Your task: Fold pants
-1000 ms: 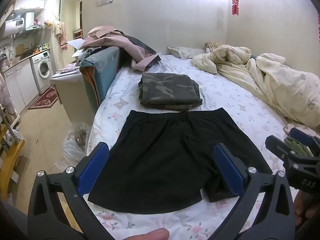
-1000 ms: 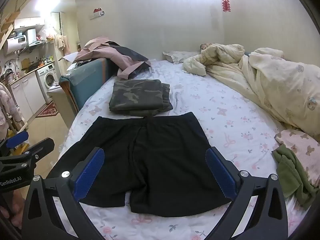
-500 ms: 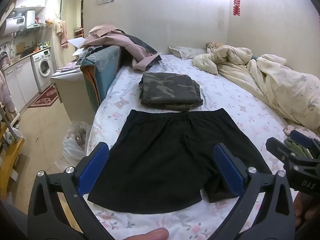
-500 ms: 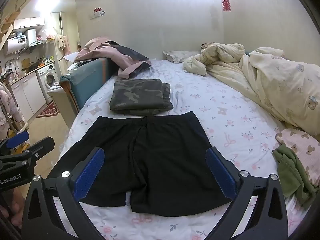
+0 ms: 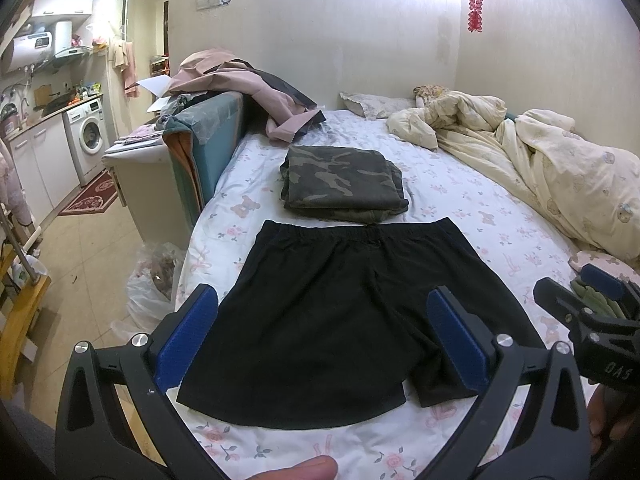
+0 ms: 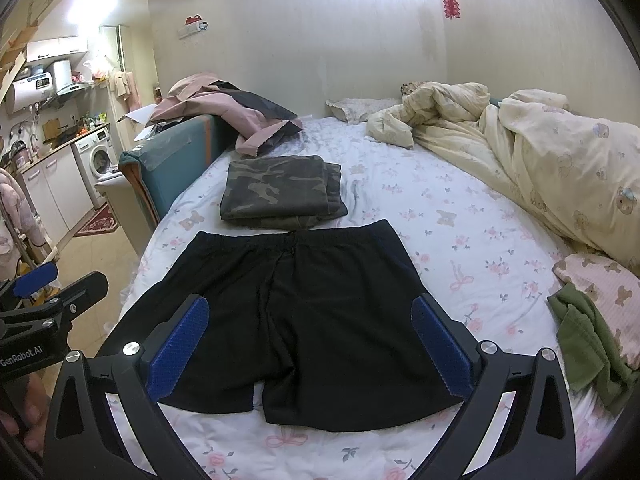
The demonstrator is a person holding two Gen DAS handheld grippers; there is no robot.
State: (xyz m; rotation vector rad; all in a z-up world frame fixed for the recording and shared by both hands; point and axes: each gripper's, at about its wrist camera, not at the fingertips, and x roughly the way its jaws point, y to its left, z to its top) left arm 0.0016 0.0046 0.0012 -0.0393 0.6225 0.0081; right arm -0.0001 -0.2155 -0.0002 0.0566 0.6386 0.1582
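A: Start with the tools. How do they stand?

B: The left gripper [image 5: 322, 334] has its jaws spread wide, blue pads [image 5: 186, 340] far apart, nothing between them. It hangs above the near edge of the bed, touching no cloth. The right gripper [image 6: 308, 338] is the same: jaws wide apart, holding nothing, poised over the hem end of the garment.

A: Can each see the other?

B: Yes. From the left wrist view the right gripper shows at 3 o'clock, low at the frame's edge. From the right wrist view the left gripper shows at 9 o'clock.

A: And the pants?

B: The black shorts [image 5: 352, 312] lie flat and unfolded on the floral bed sheet [image 5: 472, 200], waistband at 12 o'clock from the grippers, leg openings at 6 o'clock, nearest the tools. In the right wrist view the black shorts [image 6: 296, 312] fill the span between the pads.

A: What lies beyond them?

B: Just past the waistband, at 12 o'clock, a folded camouflage garment [image 6: 280, 192], close to the shorts; whether they touch I cannot tell. Farther on, a pink garment [image 6: 240, 116] draped over a teal sofa [image 6: 172, 164] at 11 o'clock. A cream quilt [image 6: 560, 168] is heaped at 2 o'clock, and a green cloth [image 6: 584, 340] sits at 3 o'clock near the bed's edge. A washing machine [image 5: 90, 136] stands at 10 o'clock.
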